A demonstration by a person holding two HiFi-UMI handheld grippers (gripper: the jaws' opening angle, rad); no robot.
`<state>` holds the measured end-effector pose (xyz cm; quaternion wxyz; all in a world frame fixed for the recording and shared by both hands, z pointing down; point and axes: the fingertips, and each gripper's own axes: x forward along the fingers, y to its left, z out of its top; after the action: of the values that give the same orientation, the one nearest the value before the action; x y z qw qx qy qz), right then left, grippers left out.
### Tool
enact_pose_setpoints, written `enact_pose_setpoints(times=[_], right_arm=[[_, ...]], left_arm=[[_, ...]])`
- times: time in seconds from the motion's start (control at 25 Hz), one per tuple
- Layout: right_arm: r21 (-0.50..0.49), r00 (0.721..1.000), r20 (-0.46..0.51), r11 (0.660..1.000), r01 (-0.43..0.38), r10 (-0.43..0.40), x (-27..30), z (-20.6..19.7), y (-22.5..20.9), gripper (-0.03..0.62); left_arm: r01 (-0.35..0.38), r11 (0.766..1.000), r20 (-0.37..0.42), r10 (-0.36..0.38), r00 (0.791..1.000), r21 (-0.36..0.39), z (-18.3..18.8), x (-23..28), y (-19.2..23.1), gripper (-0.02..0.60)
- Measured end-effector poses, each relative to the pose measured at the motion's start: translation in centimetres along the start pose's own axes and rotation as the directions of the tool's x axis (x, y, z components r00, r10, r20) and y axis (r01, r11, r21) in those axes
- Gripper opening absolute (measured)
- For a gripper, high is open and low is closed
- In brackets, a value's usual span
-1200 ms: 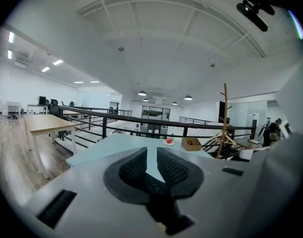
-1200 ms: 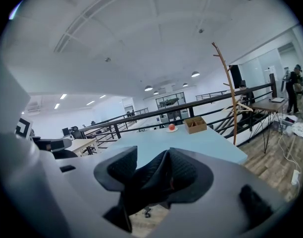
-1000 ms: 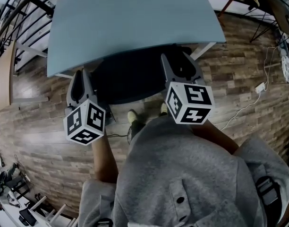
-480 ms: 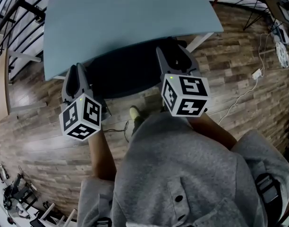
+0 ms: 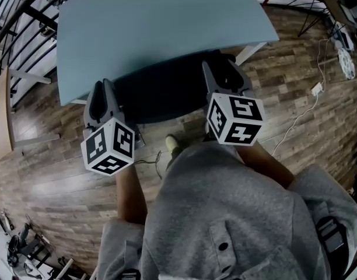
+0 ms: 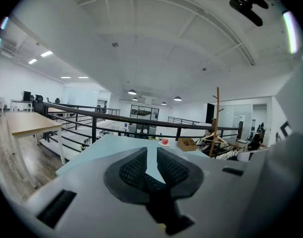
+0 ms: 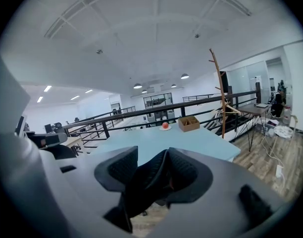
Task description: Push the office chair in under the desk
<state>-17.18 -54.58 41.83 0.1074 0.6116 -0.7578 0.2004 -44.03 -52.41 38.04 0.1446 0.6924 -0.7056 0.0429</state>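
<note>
The light blue desk [image 5: 161, 28] fills the top of the head view. The black office chair [image 5: 161, 95] sits partly under its near edge, only the curved backrest showing. My left gripper [image 5: 101, 89] is at the backrest's left end, my right gripper [image 5: 220, 74] at its right end. In the left gripper view the left gripper [image 6: 151, 157] has its pads nearly together on the black mesh edge [image 6: 152, 183], with the desk [image 6: 107, 145] beyond. The right gripper [image 7: 151, 165] is shut on the mesh backrest [image 7: 141, 185] in its own view.
A red round thing [image 7: 165, 125] and a cardboard box [image 7: 189, 123] sit at the desk's far end. Behind stand a black railing [image 6: 92, 114] and a wooden coat stand [image 7: 221, 93]. A white cable [image 5: 301, 118] lies on the plank floor at right. My shoe [image 5: 172, 142] is behind the chair.
Less of the chair shows in front of the desk edge than a second ago. Both grippers have stayed on the backrest's ends and moved forward with it.
</note>
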Motion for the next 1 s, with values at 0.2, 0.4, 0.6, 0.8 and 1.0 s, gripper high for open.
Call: enact_pose_setpoints(times=[0.2,0.4,0.6,0.8,1.0], right_arm=[[-0.033,1.000,-0.021,0.999,-0.004,0.004,0.7,-0.2,1.0,0.204],[-0.098,0.996,-0.058,0.992,-0.076,0.070,0.0,-0.8,0.9,0.215],[-0.298,0.996,0.081,0.955,-0.004,0.030,-4.5,2.2,-0.8,0.151],[-0.317,0.983,0.130,0.945,-0.086,0.133,-7.7,2.4,3.5,0.037],[-0.268,0.960,0.161,0.946,-0.180,0.228,-8.8,1.4,9.6,0.034]], left_arm=[[0.032,0.999,0.003,-0.032,0.999,-0.013,0.1,0.5,1.1,0.067],[0.062,0.998,0.015,-0.062,0.998,0.021,-0.1,-0.5,0.7,0.069],[0.047,0.998,0.074,-0.051,0.996,0.049,1.3,-3.6,1.5,0.067],[0.066,0.992,0.094,-0.076,0.993,0.110,2.1,-6.6,3.9,0.040],[0.103,0.979,0.083,-0.119,0.989,0.175,1.6,-9.8,5.6,0.015]])
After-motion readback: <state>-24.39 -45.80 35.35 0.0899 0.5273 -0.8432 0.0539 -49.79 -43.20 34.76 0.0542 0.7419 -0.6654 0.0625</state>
